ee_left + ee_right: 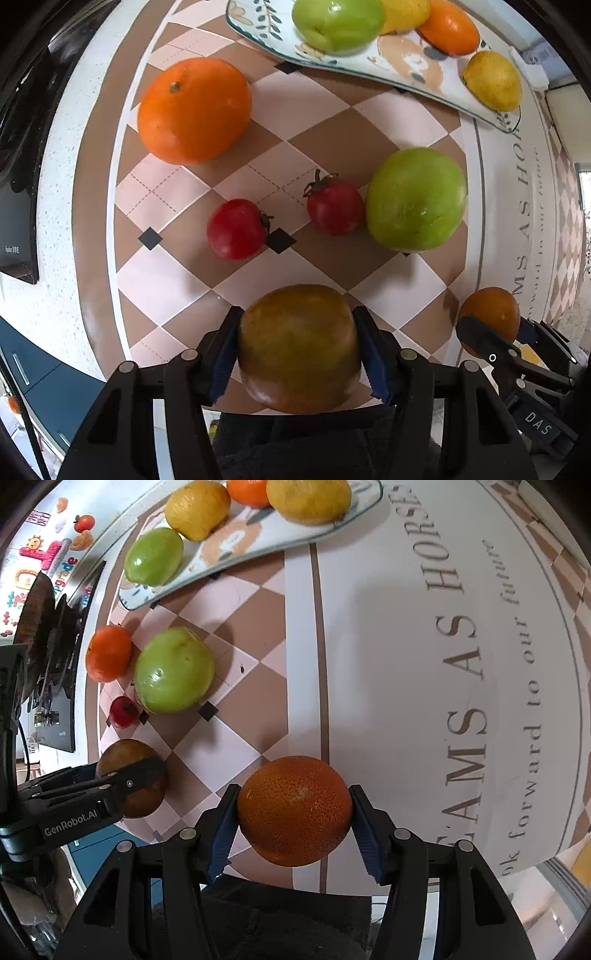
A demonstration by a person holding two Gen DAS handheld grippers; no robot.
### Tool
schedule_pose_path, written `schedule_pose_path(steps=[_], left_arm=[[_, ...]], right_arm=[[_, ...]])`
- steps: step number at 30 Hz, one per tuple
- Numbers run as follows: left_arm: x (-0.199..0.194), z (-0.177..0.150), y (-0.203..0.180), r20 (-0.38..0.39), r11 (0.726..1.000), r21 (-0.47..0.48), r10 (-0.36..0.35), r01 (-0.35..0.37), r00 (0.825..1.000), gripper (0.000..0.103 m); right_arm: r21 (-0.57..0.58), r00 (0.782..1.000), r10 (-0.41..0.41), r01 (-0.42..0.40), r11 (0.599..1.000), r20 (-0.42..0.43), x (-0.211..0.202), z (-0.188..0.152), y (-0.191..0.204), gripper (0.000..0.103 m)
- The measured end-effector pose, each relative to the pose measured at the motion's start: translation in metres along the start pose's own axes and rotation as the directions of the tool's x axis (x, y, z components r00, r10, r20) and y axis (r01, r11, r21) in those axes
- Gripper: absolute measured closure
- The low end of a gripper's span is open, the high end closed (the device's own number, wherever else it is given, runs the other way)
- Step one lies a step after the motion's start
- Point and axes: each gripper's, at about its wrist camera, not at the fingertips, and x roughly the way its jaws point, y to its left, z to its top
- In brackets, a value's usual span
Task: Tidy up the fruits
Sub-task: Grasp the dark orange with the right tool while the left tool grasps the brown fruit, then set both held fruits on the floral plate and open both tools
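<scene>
My left gripper (299, 356) is shut on a brownish-green round fruit (299, 343), its blue pads pressing both sides just above the checkered mat (332, 140). My right gripper (293, 823) is shut on a dark orange (293, 808) over the mat's white lettered part. In the left wrist view the right gripper (487, 334) and its orange (493, 306) show at the lower right. Loose on the mat lie a big orange (194, 110), two red tomatoes (236, 229) (334, 206) and a green apple (415, 199). A patterned plate (258, 33) at the far side holds a green apple (336, 22), two lemons and an orange (448, 26).
The mat covers a white speckled counter (55, 221) whose edge curves along the left. A dark monitor (14, 221) stands beyond that edge, with blue cabinet fronts (40, 373) below. A white box (532, 62) sits past the plate at the right.
</scene>
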Motion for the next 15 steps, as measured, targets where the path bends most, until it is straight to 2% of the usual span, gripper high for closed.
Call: schedule_pose_path(steps=[4, 7, 10, 12, 15], left_arm=[[0.0, -0.006, -0.008, 0.018, 1.0, 0.019, 0.019, -0.02, 1.0, 0.047], [-0.008, -0.008, -0.005, 0.017, 1.0, 0.0, -0.025, 0.025, 1.0, 0.047], [-0.031, -0.005, -0.005, 0.045, 0.996, -0.02, -0.089, 0.09, 0.995, 0.047], [-0.055, -0.002, -0.007, 0.092, 0.992, -0.023, -0.123, 0.126, 0.988, 0.047], [-0.098, 0.012, -0.007, 0.174, 0.984, -0.022, -0.169, 0.176, 0.97, 0.047]], right_arm=[[-0.018, 1.0, -0.008, 0.008, 1.0, 0.006, -0.001, 0.0, 0.001, 0.043], [-0.052, 0.999, -0.036, 0.038, 0.998, 0.023, -0.006, 0.002, 0.01, 0.043], [-0.056, 0.999, -0.012, 0.015, 0.998, 0.046, -0.019, 0.007, 0.014, 0.043], [-0.06, 0.996, 0.005, 0.0, 0.998, 0.083, -0.033, 0.014, 0.019, 0.043], [-0.065, 0.99, 0.042, -0.033, 0.997, 0.136, -0.055, 0.034, 0.026, 0.043]])
